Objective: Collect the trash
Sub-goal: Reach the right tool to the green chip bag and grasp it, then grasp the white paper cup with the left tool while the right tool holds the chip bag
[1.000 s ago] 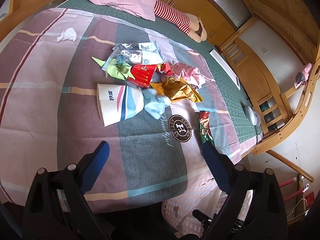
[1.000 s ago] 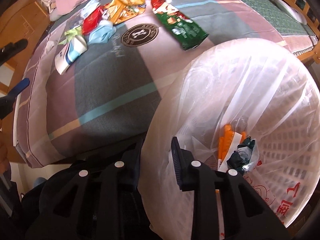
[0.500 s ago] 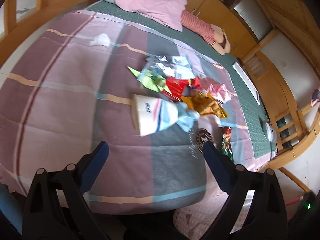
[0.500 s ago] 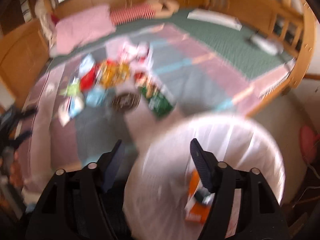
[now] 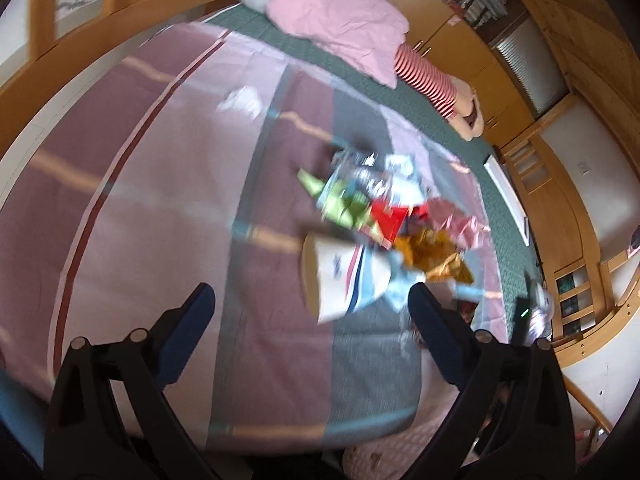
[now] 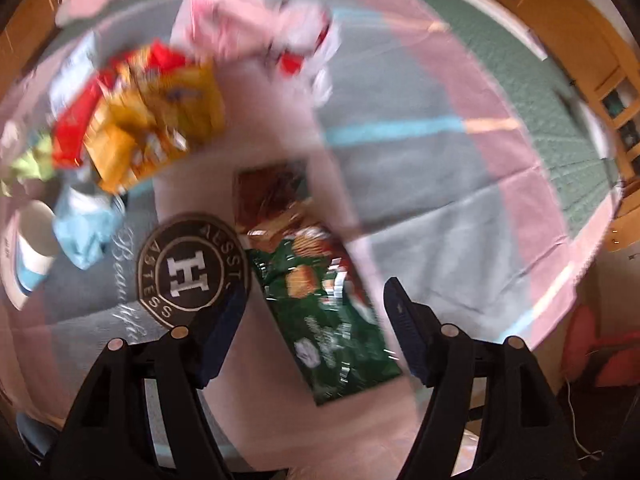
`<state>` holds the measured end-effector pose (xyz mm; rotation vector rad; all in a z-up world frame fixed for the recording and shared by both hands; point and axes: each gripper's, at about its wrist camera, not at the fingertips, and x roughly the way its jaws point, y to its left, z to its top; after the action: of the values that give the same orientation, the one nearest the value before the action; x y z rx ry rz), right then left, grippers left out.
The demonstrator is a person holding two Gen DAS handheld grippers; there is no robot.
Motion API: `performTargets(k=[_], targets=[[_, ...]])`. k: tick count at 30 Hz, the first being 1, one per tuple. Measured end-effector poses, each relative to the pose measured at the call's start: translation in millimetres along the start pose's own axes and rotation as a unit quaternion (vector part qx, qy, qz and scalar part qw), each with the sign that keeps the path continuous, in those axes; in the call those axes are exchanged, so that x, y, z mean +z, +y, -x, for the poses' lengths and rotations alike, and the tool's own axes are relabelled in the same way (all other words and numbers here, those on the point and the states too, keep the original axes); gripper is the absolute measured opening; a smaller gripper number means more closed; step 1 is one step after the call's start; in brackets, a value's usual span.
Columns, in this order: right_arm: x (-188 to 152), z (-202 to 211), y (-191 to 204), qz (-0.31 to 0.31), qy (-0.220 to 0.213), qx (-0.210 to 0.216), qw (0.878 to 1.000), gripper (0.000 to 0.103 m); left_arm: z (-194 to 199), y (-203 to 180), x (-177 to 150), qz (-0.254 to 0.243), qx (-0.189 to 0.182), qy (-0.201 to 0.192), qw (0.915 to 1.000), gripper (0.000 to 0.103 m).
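Note:
Litter lies on the striped bedspread (image 5: 168,184). My right gripper (image 6: 316,300) hovers over a green chip bag (image 6: 320,320), which shows between its closing jaws, untouched by the pads. Beyond it are a yellow snack bag (image 6: 160,120), a red wrapper (image 6: 72,132) and a pink-white bag (image 6: 256,16). My left gripper (image 5: 310,300) stands open and empty above the bed, near a white paper cup (image 5: 344,280) lying on its side. Behind the cup are a green wrapper (image 5: 344,204), a red wrapper (image 5: 390,216) and the yellow snack bag (image 5: 432,252). A white tissue (image 5: 242,100) lies apart.
A pale trash basket (image 5: 384,452) sits at the bed's foot. A pink pillow (image 5: 340,20) and a striped plush toy (image 5: 428,80) lie on the green mat (image 5: 508,264) at the head. Wooden bed rails (image 5: 624,320) and cabinets (image 5: 460,40) ring the bed.
My right gripper swung from above the lined basket to over the bed and the green chip bag, and its jaws came apart. My left gripper drifted sideways, so the litter pile sits further right.

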<state>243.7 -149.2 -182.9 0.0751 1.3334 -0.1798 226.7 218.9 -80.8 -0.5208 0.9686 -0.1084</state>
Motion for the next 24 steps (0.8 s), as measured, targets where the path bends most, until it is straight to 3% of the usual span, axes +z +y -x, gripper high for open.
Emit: performTargets(k=[1,4,6,8,11,13,15,16,18,19,21,24], targets=[[-2,-5,0,-0.007,0.008,0.013,1.0,0.043,-5,-1,4,-0.006,-0.004,-0.007,0.9999,0.098],[-8,1,3,-0.014,-0.006,0.034,0.999,0.025,-34,-6,5,-0.013,0.002,0.02,0.9997,0.098],[-15,9,5,-0.029,-0.008,0.06,0.998,0.022,-59,-17,0,-0.033,-0.016,0.053,0.9979,0.098],[-26,29,6,-0.051,-0.029,0.084,0.995,0.021,-74,-26,-5,-0.054,-0.011,0.066,0.9963,0.098],[-56,64,8,-0.075,-0.079,0.116,0.987,0.022,-88,-48,-14,-0.13,0.034,0.032,0.9904,0.098],[-84,80,10,-0.093,-0.094,0.141,0.981,0.022,-94,-71,-23,-0.219,0.061,0.004,0.9737,0.098],[-103,85,14,-0.097,-0.094,0.15,0.979,0.022,-101,-88,-34,-0.307,0.076,-0.004,0.9487,0.098],[-110,84,17,-0.094,-0.091,0.152,0.98,0.022,-104,-94,-41,-0.351,0.088,-0.006,0.9322,0.098],[-119,86,18,-0.095,-0.089,0.152,0.98,0.022,-111,-98,-53,-0.407,0.103,-0.002,0.9078,0.098],[-122,88,17,-0.098,-0.091,0.152,0.979,0.022,-116,-98,-56,-0.417,0.097,0.012,0.9039,0.098],[-122,93,20,-0.097,-0.098,0.148,0.979,0.022,-125,-95,-59,-0.413,0.093,0.035,0.9056,0.098],[-118,96,20,-0.09,-0.109,0.148,0.979,0.022,-136,-89,-59,-0.414,0.111,0.037,0.903,0.097]])
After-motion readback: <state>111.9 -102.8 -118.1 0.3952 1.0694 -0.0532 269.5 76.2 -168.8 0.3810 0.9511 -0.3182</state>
